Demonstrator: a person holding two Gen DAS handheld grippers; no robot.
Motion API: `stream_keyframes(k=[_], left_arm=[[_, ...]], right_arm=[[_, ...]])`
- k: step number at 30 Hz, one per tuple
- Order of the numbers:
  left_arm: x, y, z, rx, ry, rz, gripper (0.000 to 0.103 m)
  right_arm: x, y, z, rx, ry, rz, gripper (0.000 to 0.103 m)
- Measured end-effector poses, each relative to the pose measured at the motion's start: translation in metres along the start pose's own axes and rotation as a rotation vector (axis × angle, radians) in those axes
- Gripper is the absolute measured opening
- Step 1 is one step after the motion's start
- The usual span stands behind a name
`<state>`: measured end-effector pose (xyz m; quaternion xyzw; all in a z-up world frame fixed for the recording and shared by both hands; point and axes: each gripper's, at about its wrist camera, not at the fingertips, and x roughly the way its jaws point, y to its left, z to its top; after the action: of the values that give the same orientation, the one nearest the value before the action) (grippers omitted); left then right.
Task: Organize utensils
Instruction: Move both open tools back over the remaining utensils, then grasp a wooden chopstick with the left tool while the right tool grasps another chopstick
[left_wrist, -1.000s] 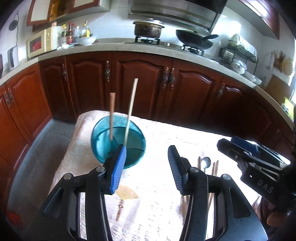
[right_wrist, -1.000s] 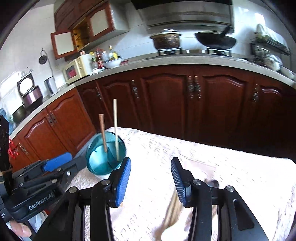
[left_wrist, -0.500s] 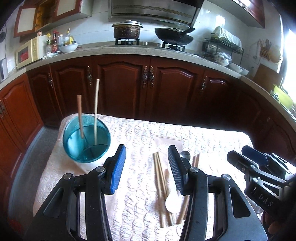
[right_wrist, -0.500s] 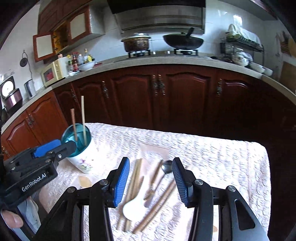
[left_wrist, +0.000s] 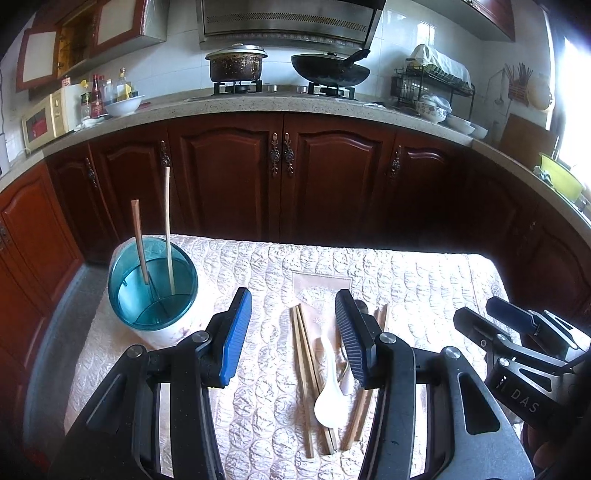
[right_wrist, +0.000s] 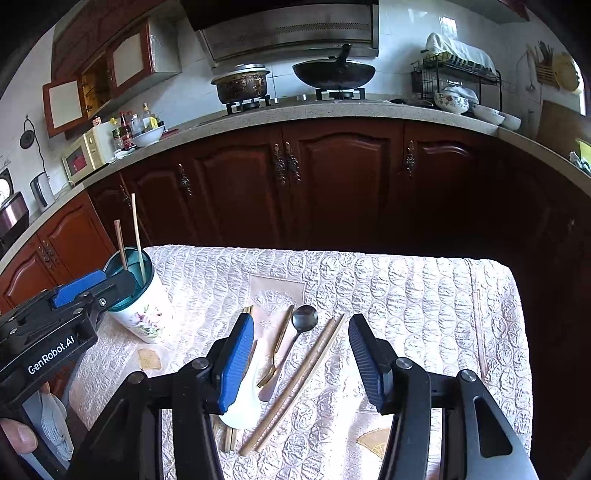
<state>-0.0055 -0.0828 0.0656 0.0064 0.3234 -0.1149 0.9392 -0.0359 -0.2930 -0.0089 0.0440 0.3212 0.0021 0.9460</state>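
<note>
A white flowered utensil holder (left_wrist: 151, 295) with a teal insert stands at the table's left, with a brown chopstick (left_wrist: 139, 240) and a pale chopstick (left_wrist: 168, 229) upright in it. Loose utensils lie mid-table: a chopstick pair (right_wrist: 295, 380), a dark metal spoon (right_wrist: 304, 319), a golden fork (right_wrist: 277, 347), a white ceramic spoon (left_wrist: 330, 391) and another chopstick pair (left_wrist: 303, 369). My left gripper (left_wrist: 291, 306) hovers open over them, empty. My right gripper (right_wrist: 301, 332) hangs above the same pile. Its jaws are opening with nothing pressed between them.
A quilted cream cloth (right_wrist: 406, 288) covers the table, whose far and right edges drop to a dark floor. Dark red cabinets (left_wrist: 288, 184) run behind. On the counter are a pot (left_wrist: 236, 66), a wok (left_wrist: 330, 72) and a dish rack (left_wrist: 432, 85).
Both views swung right, from the holder to the loose utensils, which now lie under both grippers. The right jaws stand a little wider. The left jaws are unchanged.
</note>
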Motion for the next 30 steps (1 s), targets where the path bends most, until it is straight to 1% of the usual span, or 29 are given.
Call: stream_keyframes(k=[19, 27, 30], left_arm=[[0.014, -0.007, 0.000, 0.003, 0.026, -0.008, 0.046], [0.025, -0.006, -0.003, 0.003, 0.052, -0.006, 0.046], [0.031, 0.000, -0.003, -0.010, 0.069, -0.016, 0.046]], right_arm=[[0.009, -0.003, 0.001, 0.013, 0.011, -0.014, 0.052], [0.019, -0.004, 0.001, 0.016, 0.033, -0.012, 0.052], [0.024, -0.006, 0.001, 0.014, 0.040, -0.012, 0.052]])
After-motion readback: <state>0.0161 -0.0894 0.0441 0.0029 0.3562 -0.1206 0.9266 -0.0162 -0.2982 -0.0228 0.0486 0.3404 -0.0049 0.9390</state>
